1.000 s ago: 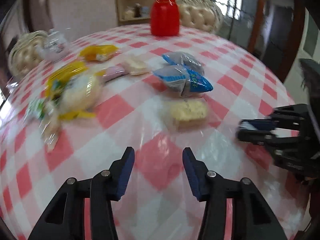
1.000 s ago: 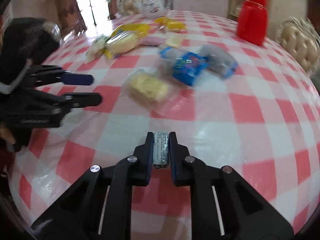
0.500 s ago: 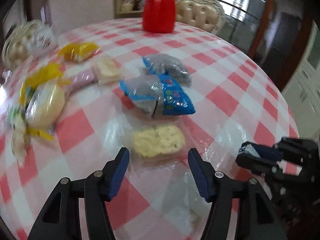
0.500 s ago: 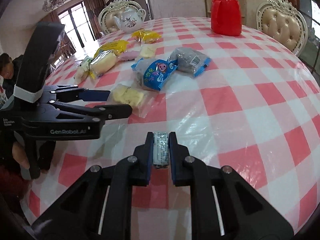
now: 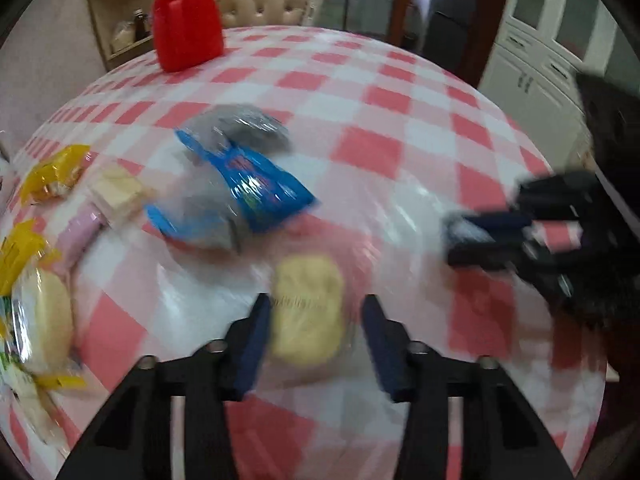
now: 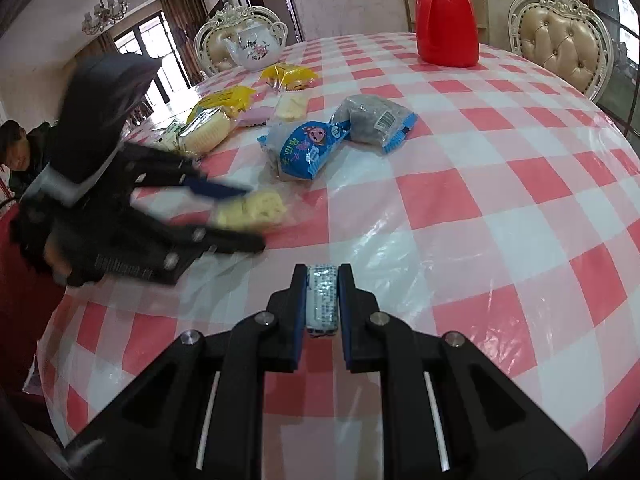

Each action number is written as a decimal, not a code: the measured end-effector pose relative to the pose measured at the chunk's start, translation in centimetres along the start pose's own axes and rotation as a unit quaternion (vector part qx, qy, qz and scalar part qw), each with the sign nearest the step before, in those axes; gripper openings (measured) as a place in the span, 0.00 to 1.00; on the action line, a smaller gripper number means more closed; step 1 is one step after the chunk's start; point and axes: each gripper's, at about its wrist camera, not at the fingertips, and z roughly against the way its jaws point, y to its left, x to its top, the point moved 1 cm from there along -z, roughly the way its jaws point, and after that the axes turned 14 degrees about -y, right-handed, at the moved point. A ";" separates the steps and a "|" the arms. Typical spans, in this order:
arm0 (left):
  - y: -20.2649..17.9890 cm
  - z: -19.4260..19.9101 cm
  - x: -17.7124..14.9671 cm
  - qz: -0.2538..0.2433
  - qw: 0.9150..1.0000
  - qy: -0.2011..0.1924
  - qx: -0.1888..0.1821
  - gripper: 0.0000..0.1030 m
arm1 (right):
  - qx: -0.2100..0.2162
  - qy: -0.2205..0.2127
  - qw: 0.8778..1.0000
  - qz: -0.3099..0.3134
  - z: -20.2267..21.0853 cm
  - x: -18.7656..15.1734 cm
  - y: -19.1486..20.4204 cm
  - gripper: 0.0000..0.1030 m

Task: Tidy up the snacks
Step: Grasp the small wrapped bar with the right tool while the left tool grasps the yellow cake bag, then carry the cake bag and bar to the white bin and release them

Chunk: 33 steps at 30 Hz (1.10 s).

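My left gripper (image 5: pixel 316 316) is open, its jaws on either side of a pale yellow cracker pack (image 5: pixel 308 312) in clear wrap on the checked tablecloth; the view is blurred. The right wrist view shows the same pack (image 6: pixel 256 210) between the left gripper's fingers (image 6: pixel 224 190). My right gripper (image 6: pixel 322 280) is shut on a small white-and-blue wrapped candy (image 6: pixel 322 300), held just above the table near its front edge. Two blue snack bags (image 6: pixel 304 148) (image 6: pixel 374 120) lie beyond the cracker pack.
A red thermos (image 6: pixel 446 16) stands at the back, a white teapot (image 6: pixel 254 50) at the far left. Several yellow and pale snack packs (image 6: pixel 224 120) lie at the left. Cushioned chairs (image 6: pixel 560 48) ring the round table. A person (image 6: pixel 18 152) sits at the left.
My left gripper has moved forward until the cracker pack lies between its open jaws. My right gripper has stayed shut on the candy and hardly moved.
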 end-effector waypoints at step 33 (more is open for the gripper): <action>-0.5 10.8 -8.5 0.227 0.941 -0.109 0.227 0.34 | -0.045 0.032 0.998 0.037 -0.5 -1.4 4.8 0.17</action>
